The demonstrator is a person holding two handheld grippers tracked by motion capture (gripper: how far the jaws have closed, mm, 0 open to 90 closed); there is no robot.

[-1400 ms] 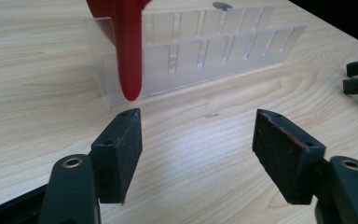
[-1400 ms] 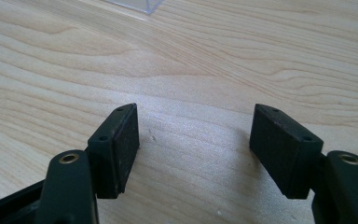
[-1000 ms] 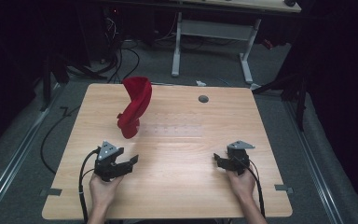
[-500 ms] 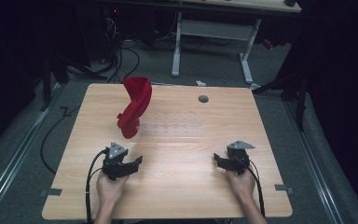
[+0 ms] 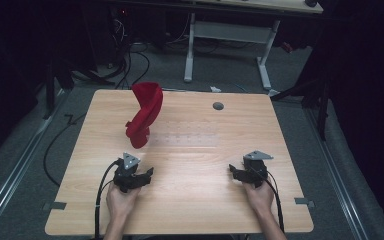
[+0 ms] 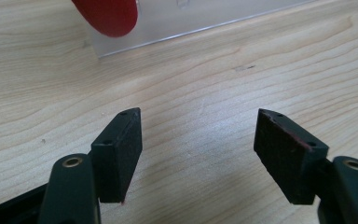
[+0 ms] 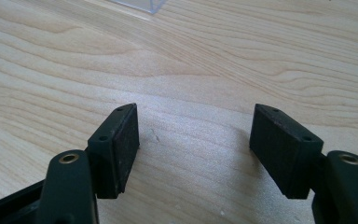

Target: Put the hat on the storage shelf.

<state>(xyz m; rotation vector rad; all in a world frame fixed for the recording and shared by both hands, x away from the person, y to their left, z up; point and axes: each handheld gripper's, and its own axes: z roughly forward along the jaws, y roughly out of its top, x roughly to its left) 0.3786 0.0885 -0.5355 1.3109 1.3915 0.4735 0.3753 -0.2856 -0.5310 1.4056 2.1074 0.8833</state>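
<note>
A tall twisted red piece [image 5: 145,115] stands upright on the left end of a clear flat plate [image 5: 182,136] near the middle of the wooden table [image 5: 190,210]. Its rounded red foot [image 6: 107,16] and the plate's corner [image 6: 121,42] lie ahead of my left gripper [image 6: 198,140]. That left gripper [image 5: 147,173] rests low over the table near the front left, open and empty, a short way in front of the red piece. My right gripper [image 5: 232,171] sits at the front right, its jaws [image 7: 196,135] open over bare wood, with the plate's corner [image 7: 142,4] far ahead.
A small grey round cap [image 5: 218,106] is set into the table near its far edge. Cables trail from both grippers off the front edge. Behind the table stands a white desk frame [image 5: 230,35] on grey floor.
My left gripper has come down and drifted right toward the table's middle, settling near the wood. The right gripper and the red piece have stayed put.
</note>
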